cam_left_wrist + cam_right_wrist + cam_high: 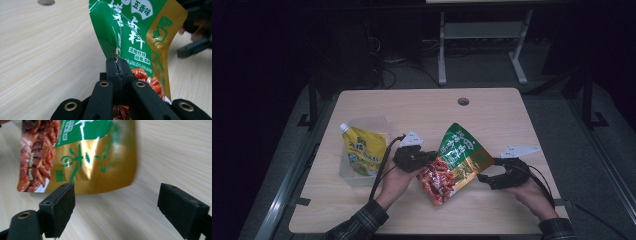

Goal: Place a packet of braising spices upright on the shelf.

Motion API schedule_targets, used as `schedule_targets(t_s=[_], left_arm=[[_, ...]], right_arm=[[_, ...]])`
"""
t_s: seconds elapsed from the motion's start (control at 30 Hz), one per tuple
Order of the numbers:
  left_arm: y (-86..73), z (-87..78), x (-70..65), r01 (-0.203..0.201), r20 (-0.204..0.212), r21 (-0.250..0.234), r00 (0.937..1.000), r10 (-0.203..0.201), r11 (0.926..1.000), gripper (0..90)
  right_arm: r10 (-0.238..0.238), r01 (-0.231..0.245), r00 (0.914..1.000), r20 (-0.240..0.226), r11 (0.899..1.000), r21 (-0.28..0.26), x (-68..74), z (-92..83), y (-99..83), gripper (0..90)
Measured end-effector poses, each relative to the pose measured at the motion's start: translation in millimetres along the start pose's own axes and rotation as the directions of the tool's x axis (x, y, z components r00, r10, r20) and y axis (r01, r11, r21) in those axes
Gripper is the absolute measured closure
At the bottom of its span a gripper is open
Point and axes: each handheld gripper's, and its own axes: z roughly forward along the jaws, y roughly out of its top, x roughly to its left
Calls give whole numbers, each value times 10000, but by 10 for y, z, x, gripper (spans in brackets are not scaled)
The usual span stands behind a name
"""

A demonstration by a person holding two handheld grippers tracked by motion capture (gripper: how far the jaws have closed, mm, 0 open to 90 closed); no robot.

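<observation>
Dark floor and grey metal frame legs [442,47] lie beyond a pale wooden table [422,107], which has a round cable hole [463,101] near its far edge, at about twelve o'clock from the table's middle. At roughly nine o'clock from the middle rests a yellow spouted pouch [362,151] on a clear plastic sheet [371,124].

Just right of the middle, a green, gold and red snack bag [453,162] is held tilted, its green top toward one o'clock and its red bottom toward seven. The left gripper [428,157] comes in from the bag's nine o'clock side; in the left gripper view its jaws are pressed together on the bag's thin side seam [116,53], with the bag standing up above them and off the wood.

The right gripper [486,177] sits at the bag's four o'clock. In the right gripper view its jaws stand wide apart with bare wood between them, and the bag's gold corner [100,172] hangs just beyond the left jaw, not touching either pad.
</observation>
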Motion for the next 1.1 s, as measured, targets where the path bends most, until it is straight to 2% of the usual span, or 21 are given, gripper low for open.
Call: schedule_targets(t_s=[0.07,0.17,0.33,0.43,0.57,0.77,0.87,1.1], left_arm=[[26,-40,-11,29,57,-191,10000,-28,9998,900],[43,-70,-19,147,199,-343,9997,-140,9993,900],[37,-57,-40,126,283,-295,9995,-117,9995,900],[31,-44,-44,134,308,-267,9994,-125,9996,900],[23,-37,-29,232,261,-264,9994,-225,9994,900],[20,-46,-22,335,315,-360,9990,-323,9988,900],[21,-45,-42,299,332,-387,9990,-286,9988,899],[25,-46,-70,159,238,-365,9996,-151,9992,885]], right_arm=[[-57,54,9998,-184,9998,-169,23,32,24,148],[77,-110,9982,-591,9983,-569,38,62,62,178],[-47,-65,9942,-1072,9945,-1046,102,141,154,257],[46,-218,9898,-1421,9925,-1200,101,175,179,381],[66,-281,9817,-1905,9935,-1103,107,235,189,554],[53,-262,9845,-1752,9928,-1171,92,224,208,806],[-37,-196,9838,-1794,9916,-1279,79,202,233,892],[-447,227,9799,-1946,9932,-1141,39,131,312,899]])
